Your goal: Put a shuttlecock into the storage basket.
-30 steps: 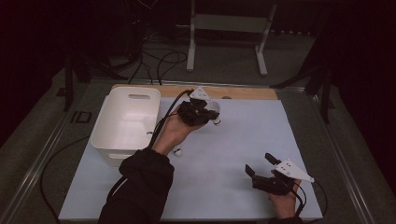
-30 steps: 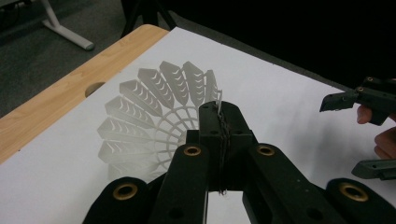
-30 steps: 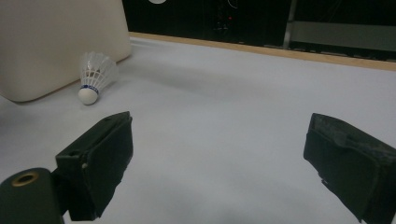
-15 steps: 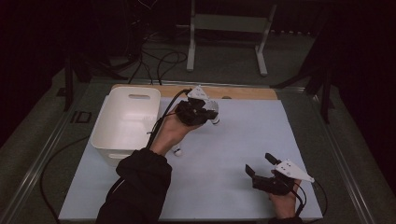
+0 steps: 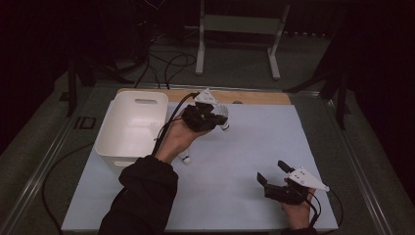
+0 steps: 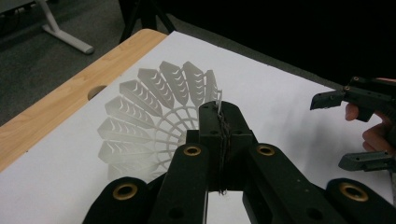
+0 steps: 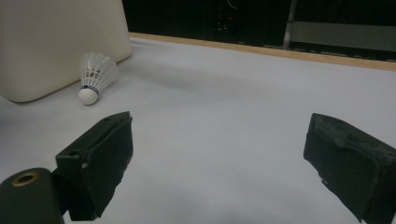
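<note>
In the high view we see the left gripper [image 5: 215, 115] held over the far middle of the white table sheet [image 5: 244, 161], just right of the white bin [image 5: 132, 127], with a white shuttlecock [image 5: 222, 117] at its tip; detail is too small there. The left gripper view settles it: we see the jaws pressed together on the edge of the shuttlecock's plastic skirt [image 6: 159, 107], which fans out to the left of them above the sheet, near the wooden table edge [image 6: 56, 98]. The same view catches the right gripper [image 6: 359, 126] farther off, jaws spread, fingers [image 6: 373, 135] behind. In the right gripper view we see its own jaws wide apart, nothing between them, low over the sheet, and a second shuttlecock [image 7: 95, 77] lying cork-forward, just beside the bin wall [image 7: 56, 42]. High view shows that one as a small white bit [image 5: 185, 157] by the left forearm. Left arm, black sleeve [image 5: 144, 196], reaches forward from the bottom, the wrist bent right. Right hand [image 5: 296, 210] sits low at near right corner, gripper [image 5: 274, 172] pointing up-left.
</note>
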A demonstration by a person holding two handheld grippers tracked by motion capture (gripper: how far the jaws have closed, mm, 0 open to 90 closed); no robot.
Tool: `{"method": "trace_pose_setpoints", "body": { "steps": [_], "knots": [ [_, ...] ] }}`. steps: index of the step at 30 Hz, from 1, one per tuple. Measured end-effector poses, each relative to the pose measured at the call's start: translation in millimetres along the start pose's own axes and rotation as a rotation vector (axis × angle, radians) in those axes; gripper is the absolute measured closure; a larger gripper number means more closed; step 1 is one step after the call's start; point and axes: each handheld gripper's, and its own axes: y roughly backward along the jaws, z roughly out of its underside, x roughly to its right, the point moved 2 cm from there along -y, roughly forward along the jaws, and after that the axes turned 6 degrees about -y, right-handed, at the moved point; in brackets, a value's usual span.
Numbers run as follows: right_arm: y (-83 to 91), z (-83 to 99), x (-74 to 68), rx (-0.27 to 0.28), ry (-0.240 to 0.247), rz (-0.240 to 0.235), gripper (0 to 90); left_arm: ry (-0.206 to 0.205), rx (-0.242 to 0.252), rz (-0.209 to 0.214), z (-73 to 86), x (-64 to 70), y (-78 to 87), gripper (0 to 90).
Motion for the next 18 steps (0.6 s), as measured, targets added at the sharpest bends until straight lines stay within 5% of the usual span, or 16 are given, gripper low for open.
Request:
{"method": "trace_pose_setpoints", "body": {
  "steps": [18],
  "knots": [
    [-0.1,0.1,-0.1,0.0,-0.002,0.0,8.1,0.001,0.013,0.003,-1.7,2.0,6.8,89.7]
  ]
}}
